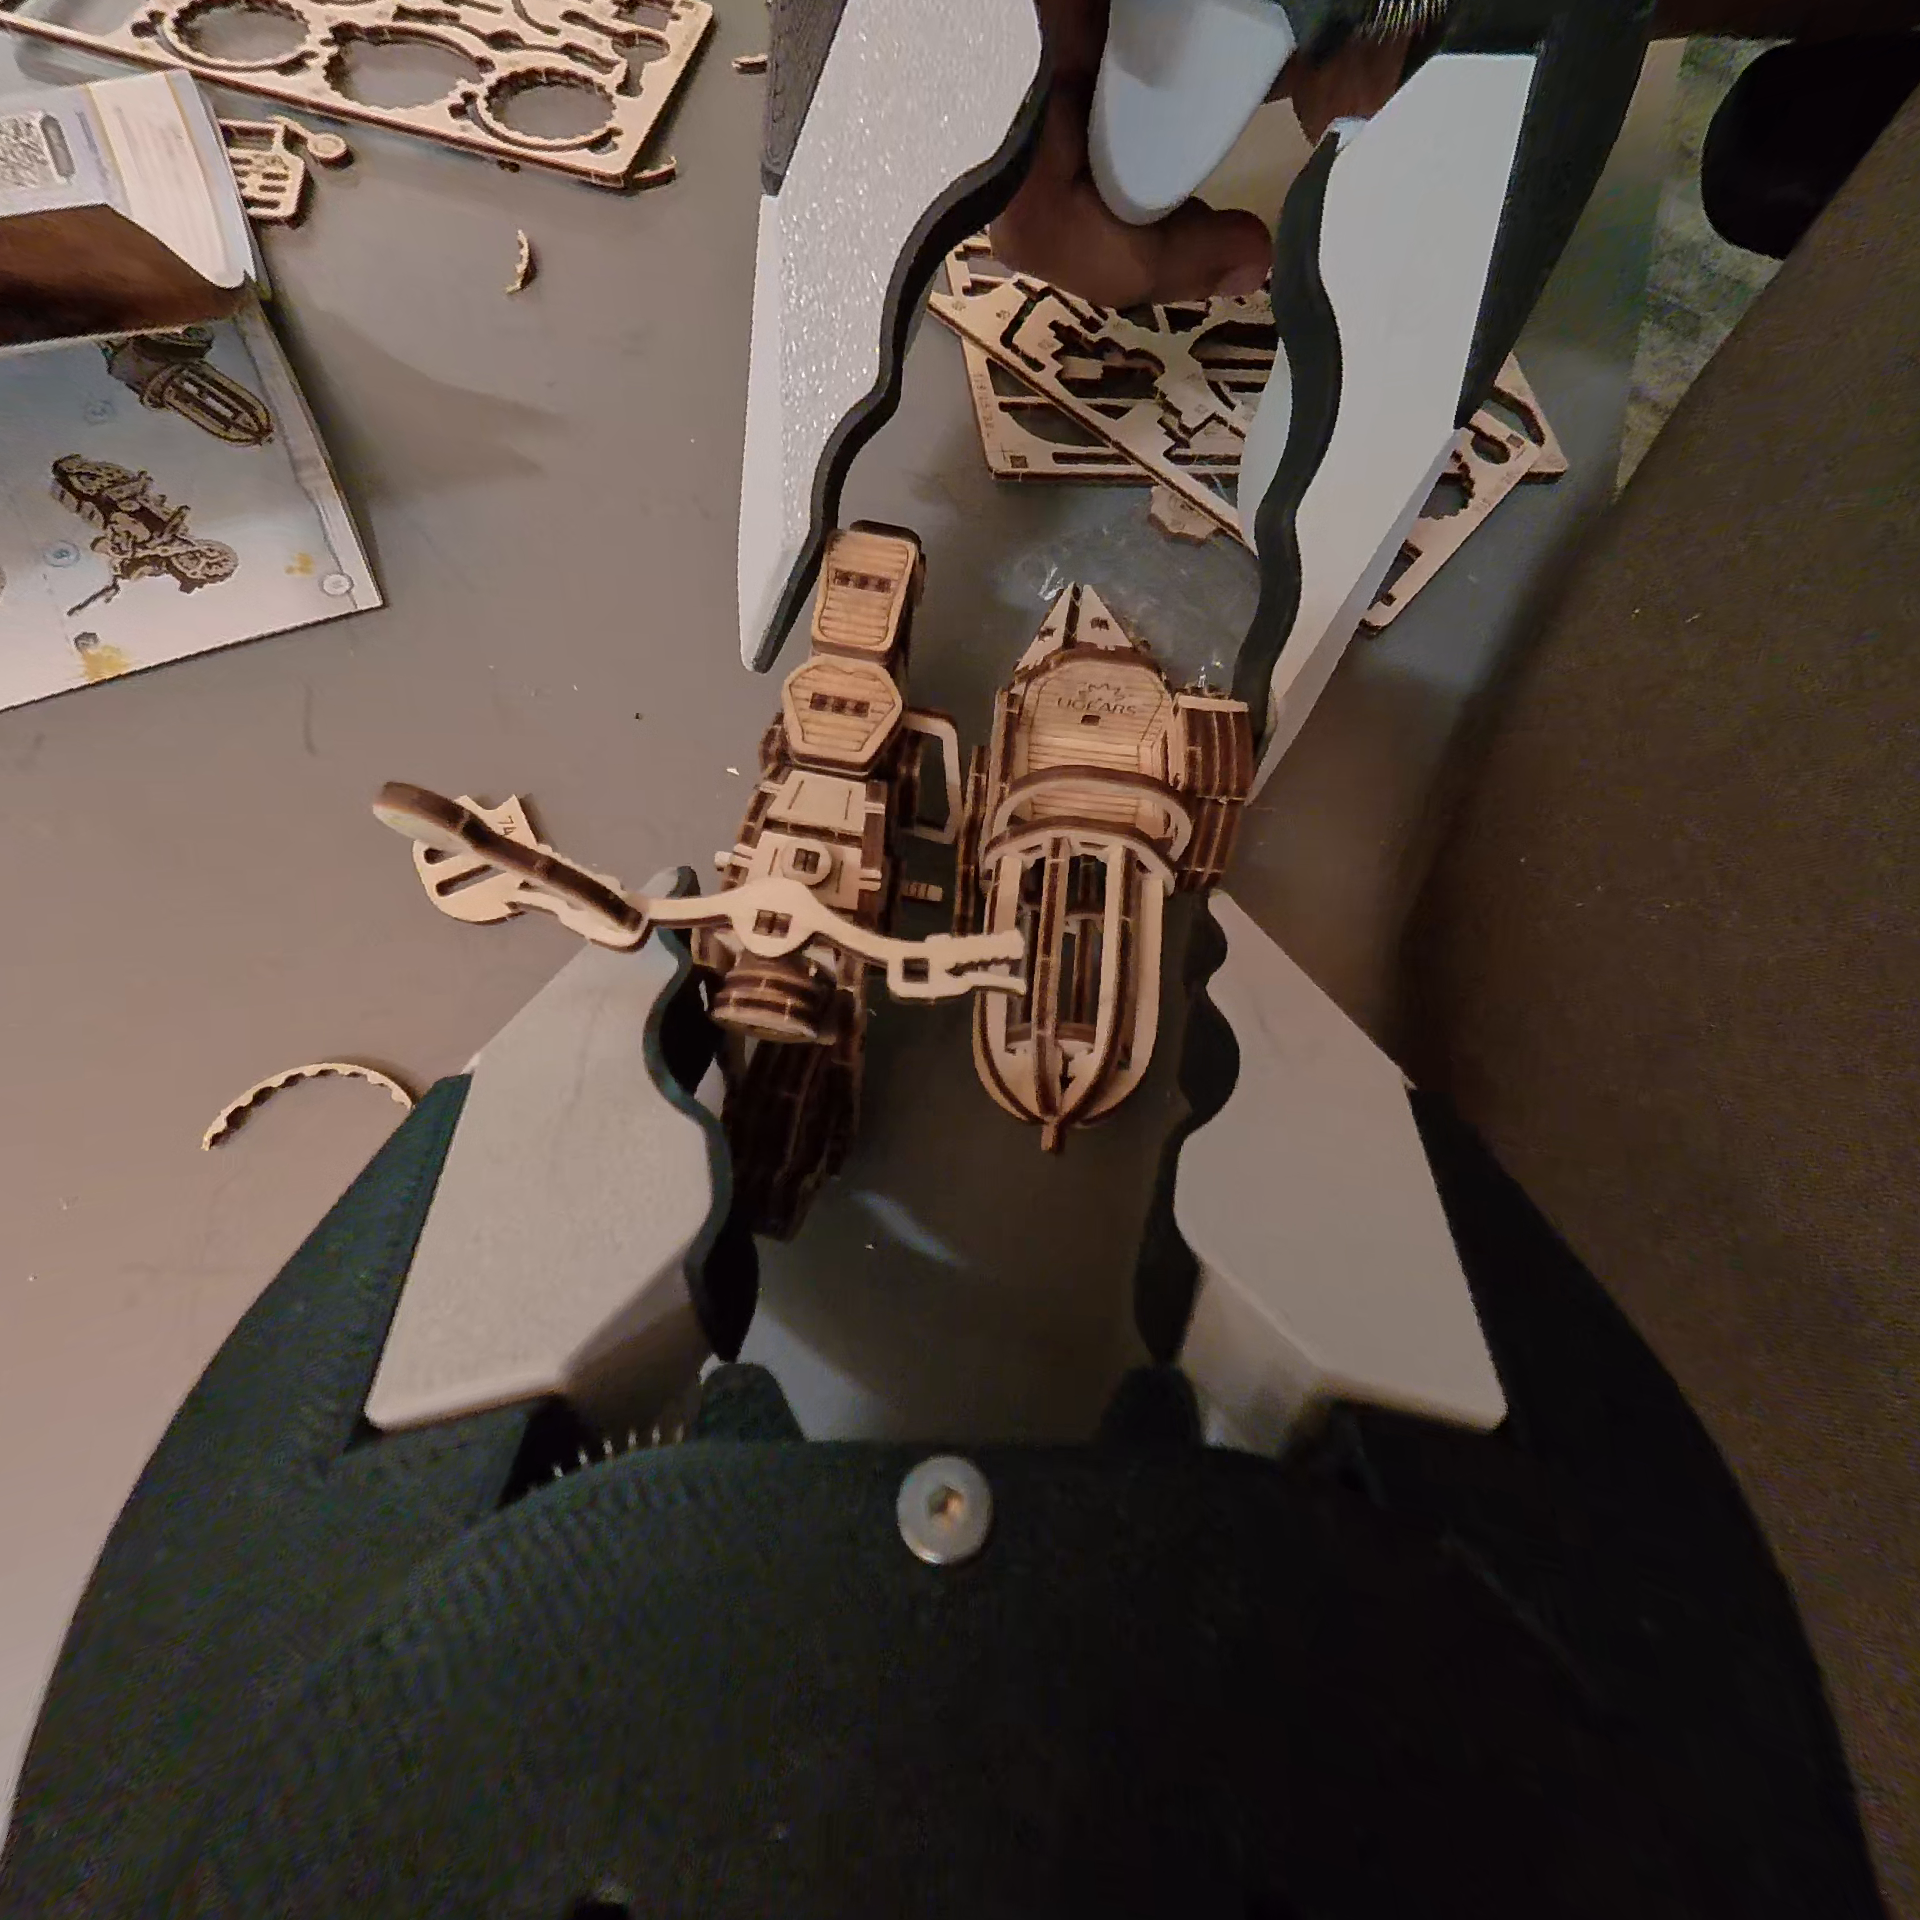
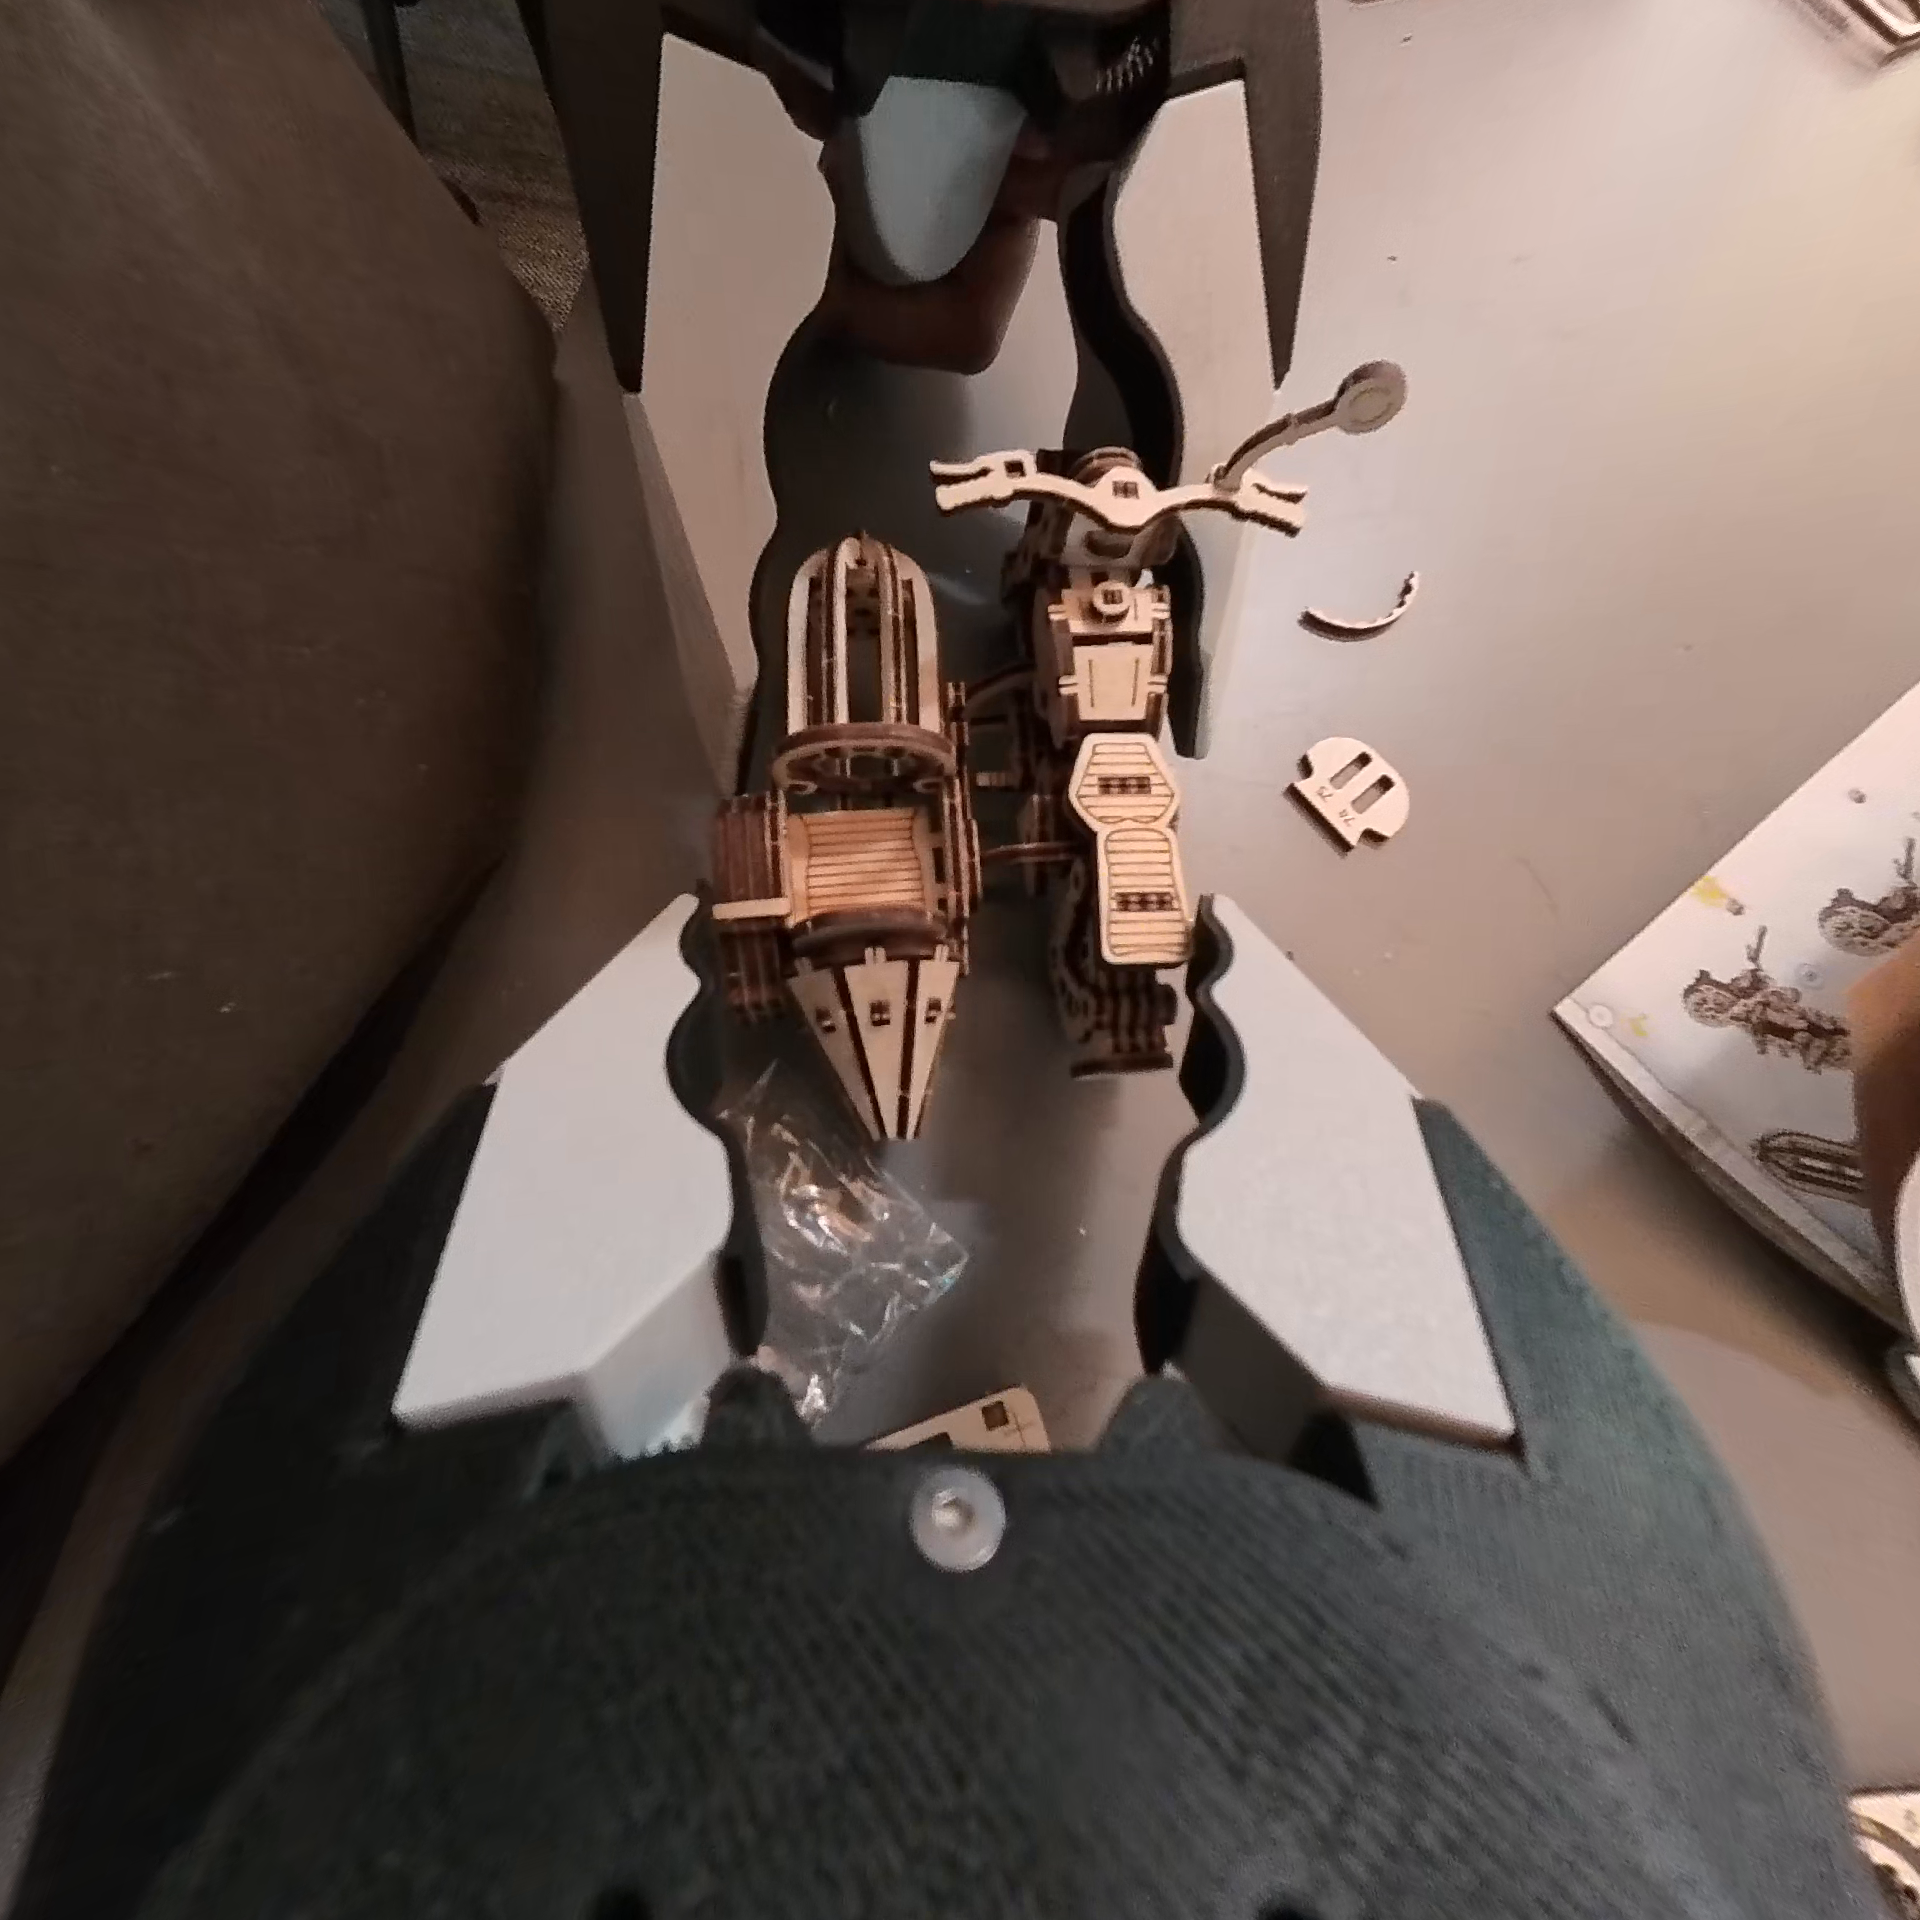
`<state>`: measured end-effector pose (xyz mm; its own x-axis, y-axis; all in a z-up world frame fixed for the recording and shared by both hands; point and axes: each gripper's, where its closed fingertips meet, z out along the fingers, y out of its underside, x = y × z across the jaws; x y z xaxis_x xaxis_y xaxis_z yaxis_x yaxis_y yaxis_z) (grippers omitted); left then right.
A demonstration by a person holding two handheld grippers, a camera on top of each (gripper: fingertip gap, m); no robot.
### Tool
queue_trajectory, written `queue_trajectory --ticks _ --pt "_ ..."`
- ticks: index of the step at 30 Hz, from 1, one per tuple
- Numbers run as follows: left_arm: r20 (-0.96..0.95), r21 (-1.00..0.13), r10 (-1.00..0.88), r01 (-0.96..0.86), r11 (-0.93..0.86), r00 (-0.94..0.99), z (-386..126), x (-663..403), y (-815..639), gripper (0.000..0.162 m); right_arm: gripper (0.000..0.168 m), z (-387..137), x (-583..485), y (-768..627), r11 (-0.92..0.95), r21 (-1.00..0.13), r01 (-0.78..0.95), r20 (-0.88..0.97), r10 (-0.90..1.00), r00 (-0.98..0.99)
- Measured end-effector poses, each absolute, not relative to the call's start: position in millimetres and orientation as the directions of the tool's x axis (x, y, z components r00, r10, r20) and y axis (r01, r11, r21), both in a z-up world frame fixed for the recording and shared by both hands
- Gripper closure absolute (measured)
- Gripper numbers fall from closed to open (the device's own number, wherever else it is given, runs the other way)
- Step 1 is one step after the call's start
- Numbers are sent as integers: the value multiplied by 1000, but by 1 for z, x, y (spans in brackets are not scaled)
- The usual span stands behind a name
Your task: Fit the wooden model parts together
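Note:
A wooden motorcycle (image 1: 821, 831) with handlebars and one mirror (image 1: 416, 816) stands on the grey table (image 1: 540, 499), with a wooden sidecar (image 1: 1081, 831) beside it on a frame. My left gripper (image 1: 940, 930) is open, its fingertips flanking the model's front end. My right gripper (image 1: 1013, 686) comes from the opposite side, open around the rear end. In the right wrist view the motorcycle (image 2: 1117, 675) and sidecar (image 2: 852, 852) sit between my right gripper's (image 2: 951, 914) fingers, with the left gripper (image 2: 977, 738) facing it. I cannot tell whether the fingers touch the model.
An instruction booklet (image 1: 156, 499) and a box (image 1: 104, 208) lie at the left. Punched wooden part sheets (image 1: 416, 73) (image 1: 1143, 384) lie behind. A curved scrap (image 1: 312, 1091), a small slotted piece (image 2: 1351, 795) and a clear plastic bag (image 2: 842, 1226) lie nearby. A dark cushion (image 1: 1714, 935) borders the table. Less than 4 cm separates the two grippers' tips.

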<state>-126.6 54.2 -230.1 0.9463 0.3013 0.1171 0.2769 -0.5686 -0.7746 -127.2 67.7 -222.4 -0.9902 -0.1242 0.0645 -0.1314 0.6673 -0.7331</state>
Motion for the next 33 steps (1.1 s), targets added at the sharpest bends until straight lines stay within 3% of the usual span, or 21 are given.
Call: queue_trajectory --ticks 17,22,26,33 --pt "124 -768 325 298 -567 938 -231 -130 51 69 72 -208 -129 80 668 -738 -96 71 -65 -995" --pt "127 -767 325 301 -567 937 -232 -130 51 69 102 -190 -120 85 661 -750 42 -34 25 -999" --pt "119 -763 326 296 -575 938 -233 -129 50 69 125 -186 -126 77 688 -723 68 5 104 -995" --pt "129 -769 336 308 -560 933 -231 -130 49 69 140 -199 -127 63 798 -600 49 52 101 -994"
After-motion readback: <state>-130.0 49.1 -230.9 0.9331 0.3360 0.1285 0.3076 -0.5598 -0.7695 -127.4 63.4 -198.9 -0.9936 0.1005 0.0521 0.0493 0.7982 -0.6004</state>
